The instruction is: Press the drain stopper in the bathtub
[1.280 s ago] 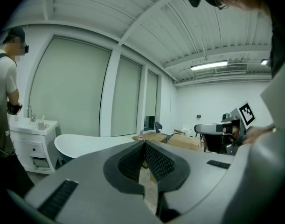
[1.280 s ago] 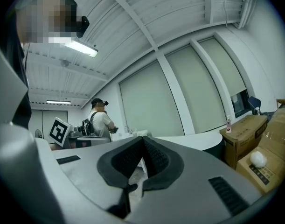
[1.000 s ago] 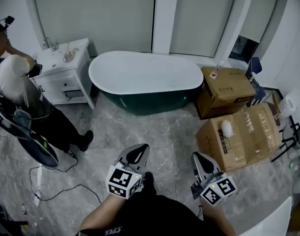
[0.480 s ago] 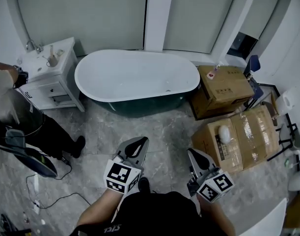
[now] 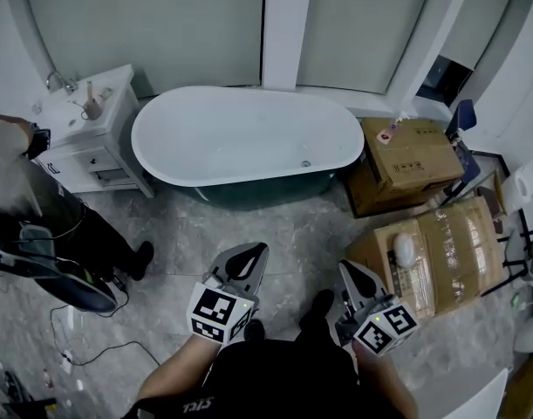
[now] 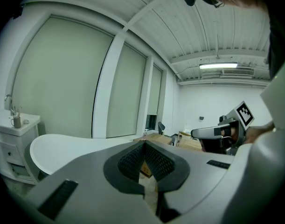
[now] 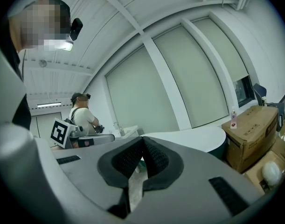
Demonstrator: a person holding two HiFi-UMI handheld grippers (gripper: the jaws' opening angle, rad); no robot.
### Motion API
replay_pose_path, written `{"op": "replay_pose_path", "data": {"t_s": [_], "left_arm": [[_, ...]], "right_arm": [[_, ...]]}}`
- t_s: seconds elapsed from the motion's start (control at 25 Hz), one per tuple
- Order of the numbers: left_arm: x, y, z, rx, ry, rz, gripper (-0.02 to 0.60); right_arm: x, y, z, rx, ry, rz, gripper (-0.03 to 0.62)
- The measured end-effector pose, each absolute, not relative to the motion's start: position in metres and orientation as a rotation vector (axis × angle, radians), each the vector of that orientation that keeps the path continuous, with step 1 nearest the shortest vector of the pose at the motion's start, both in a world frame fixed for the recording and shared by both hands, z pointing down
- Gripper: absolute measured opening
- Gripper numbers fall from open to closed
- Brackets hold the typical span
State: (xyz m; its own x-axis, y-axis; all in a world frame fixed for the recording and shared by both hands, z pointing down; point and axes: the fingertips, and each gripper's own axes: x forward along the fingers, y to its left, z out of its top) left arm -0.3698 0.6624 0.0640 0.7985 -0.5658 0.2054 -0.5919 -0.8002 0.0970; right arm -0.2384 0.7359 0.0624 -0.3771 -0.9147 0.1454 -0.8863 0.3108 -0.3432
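Approach step: left hand-held gripper (image 5: 249, 257) and right hand-held gripper (image 5: 348, 274) are being held closed, empty, well short of the bathtub (image 5: 174, 116); its drain stopper (image 5: 306, 163) needs reaching next.

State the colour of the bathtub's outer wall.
The bathtub is dark green outside and white inside; the head view shows it best.

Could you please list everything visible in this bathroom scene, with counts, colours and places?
bathtub: one, white inside, dark green outside, centre, below the windows
drain stopper: one, metallic, tub floor near its right end
vanity cabinet: one, white, left of the tub
cardboard boxes: two, brown, right of the tub
bottle: one, pale with red, on the farther box
other person: one, light top, dark trousers, far left
cable: dark, floor, lower left
left gripper: grey, fingers shut, empty
right gripper: grey, fingers shut, empty
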Motion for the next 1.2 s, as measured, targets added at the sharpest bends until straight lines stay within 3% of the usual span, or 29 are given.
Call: {"op": "replay_pose_path", "data": {"t_s": [0.72, 1.2], "left_arm": [[-0.127, 0.562, 0.037, 2.810, -1.013, 0.301, 0.014], [-0.066, 0.510, 0.047, 2.764, -1.051, 0.286, 0.014]], "right_arm": [[-0.004, 0.619, 0.061, -1.535, 2.583, -0.614, 0.014], [0.070, 0.572, 0.072, -1.556, 2.580, -0.645, 0.014]]}}
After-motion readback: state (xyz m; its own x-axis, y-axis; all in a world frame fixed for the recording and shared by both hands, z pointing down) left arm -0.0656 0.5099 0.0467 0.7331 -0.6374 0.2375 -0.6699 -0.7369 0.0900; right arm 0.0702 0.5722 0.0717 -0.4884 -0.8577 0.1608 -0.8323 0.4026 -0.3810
